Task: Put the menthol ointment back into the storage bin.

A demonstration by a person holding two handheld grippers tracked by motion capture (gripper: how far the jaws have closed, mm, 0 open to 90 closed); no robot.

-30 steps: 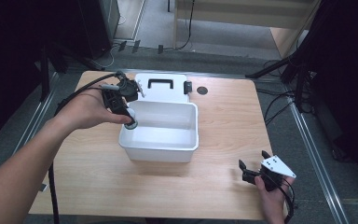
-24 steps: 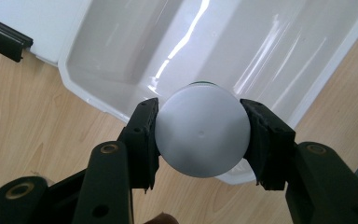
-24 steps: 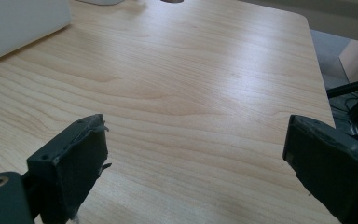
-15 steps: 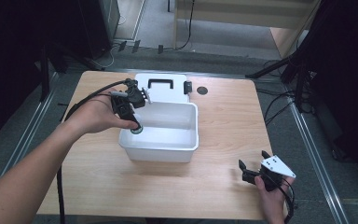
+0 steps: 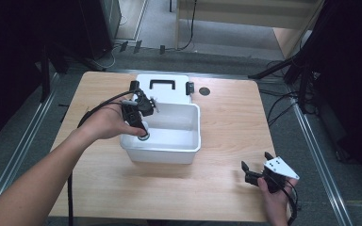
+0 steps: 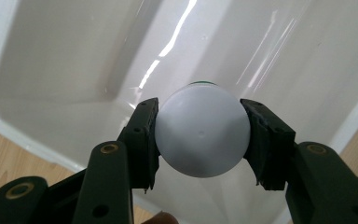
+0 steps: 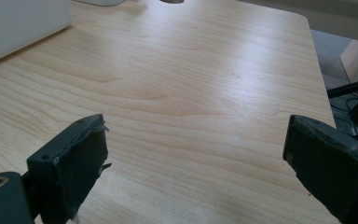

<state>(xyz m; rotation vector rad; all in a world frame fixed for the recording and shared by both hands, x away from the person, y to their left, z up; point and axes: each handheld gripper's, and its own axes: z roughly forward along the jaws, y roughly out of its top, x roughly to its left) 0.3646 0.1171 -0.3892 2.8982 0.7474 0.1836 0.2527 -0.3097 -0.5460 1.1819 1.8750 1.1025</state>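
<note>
A white plastic bin (image 5: 194, 141) stands mid-table, with its white inner wall (image 6: 65, 56) in the left gripper view. My left gripper (image 5: 143, 133) hangs over the bin's left side, pointing down, shut on a white round-bottomed object (image 6: 201, 136) with a green edge behind it; the same object (image 5: 144, 137) appears as a small disc just inside the rim. The jaws press its two sides. My right gripper (image 5: 256, 167) rests low near the table's front right, open, with bare wood between its jaws (image 7: 196, 154).
The bin's white lid (image 5: 162, 94) with a black handle lies flat behind it. A small dark round spot (image 5: 204, 91) marks the table at the back right. The bin's corner (image 7: 23, 23) shows far left in the right gripper view. Cables lie on the floor around.
My left gripper has carried the white object rightward and toward the near side, from the bin's left rim to just inside it. The right gripper has stayed put.
</note>
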